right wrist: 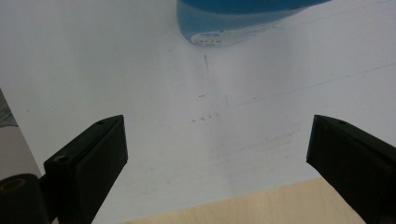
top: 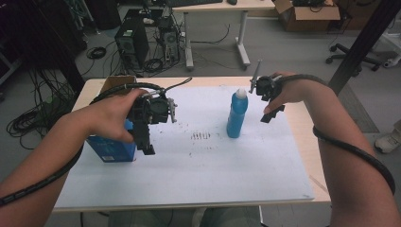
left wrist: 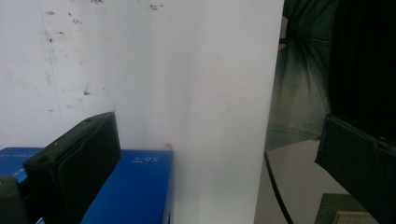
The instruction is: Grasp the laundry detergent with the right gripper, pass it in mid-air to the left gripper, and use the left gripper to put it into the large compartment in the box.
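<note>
A blue bottle (top: pixel 236 116) with a white cap stands upright on the white sheet (top: pixel 198 165), right of centre. Its base (right wrist: pixel 233 23) lies at the top edge of the right gripper view. My right gripper (top: pixel 273 113) hovers just right of the bottle, apart from it, and is open (right wrist: pixel 217 135) with only the sheet between its jaws. A blue box (top: pixel 111 150) sits at the sheet's left edge. My left gripper (top: pixel 147 147) points down beside the box's right end. It is open (left wrist: pixel 217 135), with one jaw above the box's top (left wrist: pixel 135 186) and nothing gripped.
A brown cardboard box (top: pixel 116 82) stands at the table's back left, behind my left hand. The wooden table edge (top: pixel 312 156) runs along the right of the sheet. On the floor beyond are computer towers (top: pixel 132 42), cables, a desk and a chair.
</note>
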Motion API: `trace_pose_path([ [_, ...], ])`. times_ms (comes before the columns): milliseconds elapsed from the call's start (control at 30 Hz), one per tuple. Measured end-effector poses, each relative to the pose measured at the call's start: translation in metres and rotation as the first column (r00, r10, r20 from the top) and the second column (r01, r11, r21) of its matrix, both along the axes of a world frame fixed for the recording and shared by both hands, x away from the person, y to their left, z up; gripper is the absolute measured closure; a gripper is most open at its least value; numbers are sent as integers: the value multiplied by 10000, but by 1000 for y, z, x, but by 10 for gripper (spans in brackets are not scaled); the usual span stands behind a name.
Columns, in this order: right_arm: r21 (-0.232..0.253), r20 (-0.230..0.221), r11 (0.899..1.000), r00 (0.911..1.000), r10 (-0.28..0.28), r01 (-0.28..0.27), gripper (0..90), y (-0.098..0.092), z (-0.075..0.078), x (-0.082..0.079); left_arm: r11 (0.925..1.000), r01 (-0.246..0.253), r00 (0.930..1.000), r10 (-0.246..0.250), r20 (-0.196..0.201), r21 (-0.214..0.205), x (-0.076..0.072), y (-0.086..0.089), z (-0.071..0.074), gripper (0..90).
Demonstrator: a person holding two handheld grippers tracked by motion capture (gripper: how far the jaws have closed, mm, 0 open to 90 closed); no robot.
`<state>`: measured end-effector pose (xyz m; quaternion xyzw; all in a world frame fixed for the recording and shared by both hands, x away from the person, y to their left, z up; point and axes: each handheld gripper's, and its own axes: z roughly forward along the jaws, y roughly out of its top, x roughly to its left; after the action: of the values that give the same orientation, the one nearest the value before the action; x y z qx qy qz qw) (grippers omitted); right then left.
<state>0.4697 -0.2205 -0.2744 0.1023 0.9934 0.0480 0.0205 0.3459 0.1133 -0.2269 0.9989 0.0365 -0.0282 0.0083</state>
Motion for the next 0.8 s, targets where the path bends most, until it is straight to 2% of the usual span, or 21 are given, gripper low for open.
trace_pose_path([
  [300,405,-13,9992,10000,-57,57,49,0,2,-17,9999,110,9999,-110,12,30,1,0,-2,2],
  [467,789,-121,9967,9998,-181,190,51,0,-4,-27,9997,232,9997,-232,21,20,1,-1,-3,2],
  [533,1234,-188,9913,9989,-433,453,49,-2,-7,-32,9997,259,9997,-259,38,24,1,-2,-3,2],
  [600,1370,-175,9889,9983,-563,581,43,-3,-8,-33,9995,310,9995,-310,29,-30,2,-4,-4,2],
  [667,1698,-205,9819,9965,-816,839,43,-4,-12,-39,9993,362,9993,-362,14,-11,2,-5,-5,2],
  [767,1770,-175,9789,9948,-1003,1018,45,-4,-14,-41,9992,394,9992,-394,25,-8,2,-6,-6,2],
  [800,1992,-42,9709,9908,-1350,1331,48,-5,-17,-44,9992,409,9992,-409,19,5,2,-6,-7,2],
])
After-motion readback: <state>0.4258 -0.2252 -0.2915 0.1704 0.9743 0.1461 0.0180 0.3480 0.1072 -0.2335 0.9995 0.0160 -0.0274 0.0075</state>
